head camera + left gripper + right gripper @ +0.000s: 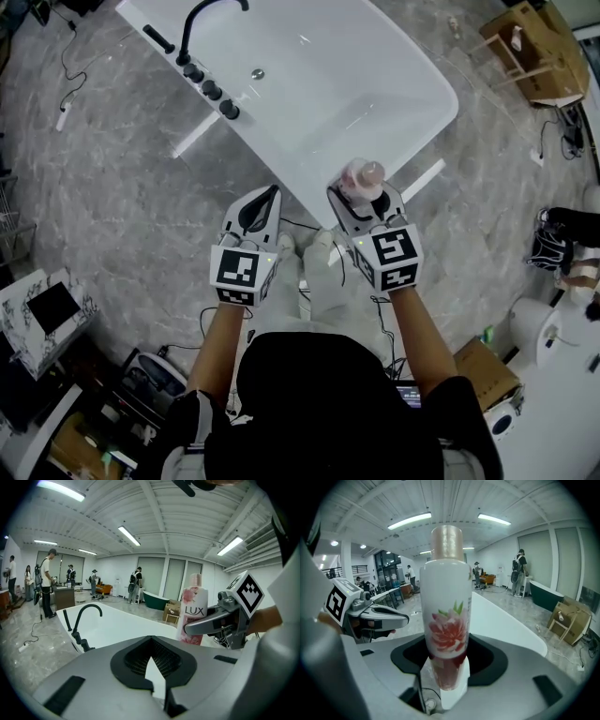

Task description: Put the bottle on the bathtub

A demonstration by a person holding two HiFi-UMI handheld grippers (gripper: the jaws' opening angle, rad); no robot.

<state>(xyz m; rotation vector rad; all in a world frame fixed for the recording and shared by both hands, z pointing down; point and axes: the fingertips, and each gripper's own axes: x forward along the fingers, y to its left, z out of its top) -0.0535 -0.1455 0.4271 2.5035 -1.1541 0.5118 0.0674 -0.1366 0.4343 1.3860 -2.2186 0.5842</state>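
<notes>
The bottle (pixel 364 175) is white with a pink flower print and a pinkish cap. It stands upright between the jaws of my right gripper (pixel 362 194), which is shut on its lower body. It hangs just off the near corner of the white bathtub (pixel 328 66). The right gripper view shows the bottle (pixel 446 611) filling the middle, with the bathtub (pixel 501 616) behind it. My left gripper (pixel 270 195) is a little to the left, jaws together and holding nothing. From the left gripper view, the bottle (pixel 193 609) and the right gripper (pixel 206 623) are at the right, beyond the bathtub (pixel 122 625).
A black faucet (pixel 202 19) and a row of black knobs (pixel 211 89) sit on the tub's left rim. A wooden crate (pixel 534 52) stands at the far right, a cardboard box (pixel 483 370) at the near right. Cables run over the grey marble floor. Several people stand far behind the tub.
</notes>
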